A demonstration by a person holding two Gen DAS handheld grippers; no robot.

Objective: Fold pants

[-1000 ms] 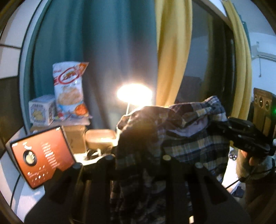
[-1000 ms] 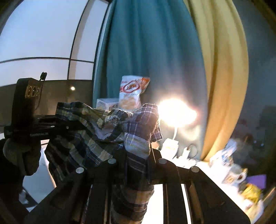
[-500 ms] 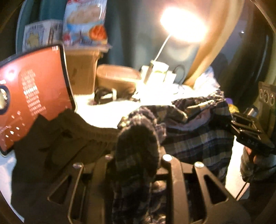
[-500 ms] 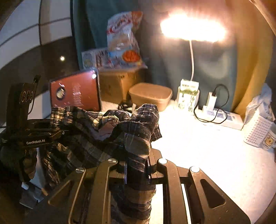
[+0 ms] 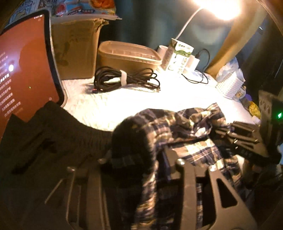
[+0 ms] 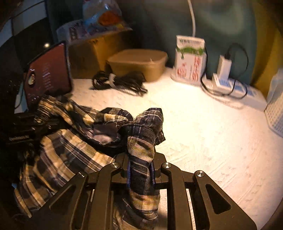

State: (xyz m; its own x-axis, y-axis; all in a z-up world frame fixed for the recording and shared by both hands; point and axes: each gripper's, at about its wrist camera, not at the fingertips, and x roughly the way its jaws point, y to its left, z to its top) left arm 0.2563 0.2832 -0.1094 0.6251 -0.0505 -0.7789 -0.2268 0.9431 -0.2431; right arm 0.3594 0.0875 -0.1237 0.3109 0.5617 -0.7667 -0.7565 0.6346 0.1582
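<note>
With the left tool point(image 5: 141, 159) opening around the plaid pants point(image 6: 74, 141) while the right tool point(image 6: 140, 169) clamps them, the cloth could slump unevenly onto the surface point(image 6: 203, 132).

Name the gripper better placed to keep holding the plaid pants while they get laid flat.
Right. The right gripper is clamped on the plaid pants; the left gripper's jaws are opening around the cloth.

Light source: one desk lamp point(image 5: 221, 7) ahead of the left gripper, upper right, blown out to glare.
Brightest area: white table top point(image 5: 176, 95) ahead of both grippers, washed out.
Dim areas: near corners and outer edges, heavy shadow.
Colour: warm orange cast.
Blur: plaid pants point(image 6: 74, 141) smeared left of the right gripper; left view soft throughout.
Distortion: fisheye bending, dark rim vignette.
</note>
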